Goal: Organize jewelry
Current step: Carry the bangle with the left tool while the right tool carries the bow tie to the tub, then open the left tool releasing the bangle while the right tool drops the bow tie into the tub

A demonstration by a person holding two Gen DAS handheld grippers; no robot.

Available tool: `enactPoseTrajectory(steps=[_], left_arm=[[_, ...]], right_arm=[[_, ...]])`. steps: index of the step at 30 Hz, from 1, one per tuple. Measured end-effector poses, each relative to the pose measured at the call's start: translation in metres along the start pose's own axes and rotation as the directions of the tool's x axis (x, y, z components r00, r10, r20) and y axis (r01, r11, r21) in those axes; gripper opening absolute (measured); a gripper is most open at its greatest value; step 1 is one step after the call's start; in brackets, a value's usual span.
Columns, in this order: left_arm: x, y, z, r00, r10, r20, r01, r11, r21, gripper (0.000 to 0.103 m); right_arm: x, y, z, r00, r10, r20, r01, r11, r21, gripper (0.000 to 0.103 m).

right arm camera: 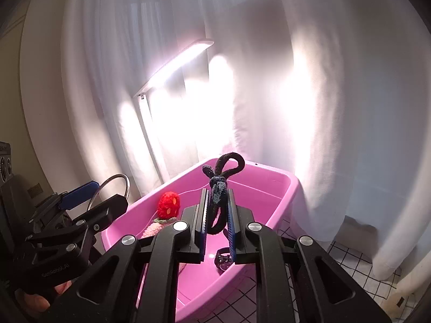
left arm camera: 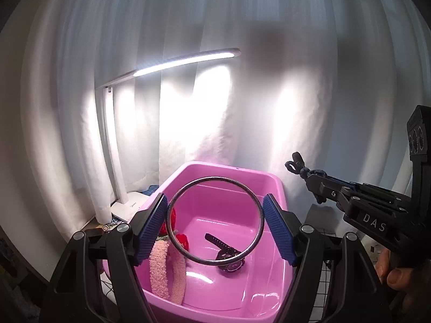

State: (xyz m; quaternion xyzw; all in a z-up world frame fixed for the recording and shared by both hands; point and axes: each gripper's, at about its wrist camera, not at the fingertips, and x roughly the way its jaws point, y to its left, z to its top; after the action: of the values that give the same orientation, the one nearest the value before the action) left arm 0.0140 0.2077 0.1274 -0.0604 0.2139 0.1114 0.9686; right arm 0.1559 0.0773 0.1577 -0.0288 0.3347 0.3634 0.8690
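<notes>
Glowing against white curtains (left arm camera: 269, 94) at the far side, a lit desk lamp (left arm camera: 183, 63); spreading beneath, a white cloth with a black grid (right arm camera: 350, 263). Sitting on it, a pink tub (left arm camera: 277, 185) holding a black watch (left arm camera: 229, 255), a fuzzy pink band (left arm camera: 159, 271) and a red knit piece (right arm camera: 168, 204). Gripping a metal bangle (left arm camera: 214, 222) by its rim over the tub, left gripper (left arm camera: 215, 228). Clamping a dark knotted hair tie (right arm camera: 219, 188) just right, right gripper (right arm camera: 217, 220).

Black grippers (left arm camera: 215, 228), blue ribbed pads (left arm camera: 150, 228)
</notes>
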Motion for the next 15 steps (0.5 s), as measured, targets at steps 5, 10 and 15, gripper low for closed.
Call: enactPoseTrajectory(steps=[5, 10, 15], left_arm=[[0.043, 0.036, -0.005, 0.995, -0.024, -0.099, 0.015, 0.996, -0.086, 0.07], [0.077, 0.044, -0.016, 0.982, -0.071, -0.175, 0.047, 0.989, -0.138, 0.07], [0.094, 0.045, -0.026, 0.967, -0.099, -0.235, 0.06, 0.984, -0.167, 0.07]], right_arm=[[0.061, 0.003, 0.008, 0.991, 0.036, -0.132, -0.033, 0.999, 0.025, 0.013], [0.102, 0.0, 0.008, 0.966, 0.065, -0.249, -0.054, 0.997, 0.051, 0.013], [0.125, -0.006, 0.004, 0.938, 0.063, -0.34, -0.036, 0.996, 0.085, 0.013]])
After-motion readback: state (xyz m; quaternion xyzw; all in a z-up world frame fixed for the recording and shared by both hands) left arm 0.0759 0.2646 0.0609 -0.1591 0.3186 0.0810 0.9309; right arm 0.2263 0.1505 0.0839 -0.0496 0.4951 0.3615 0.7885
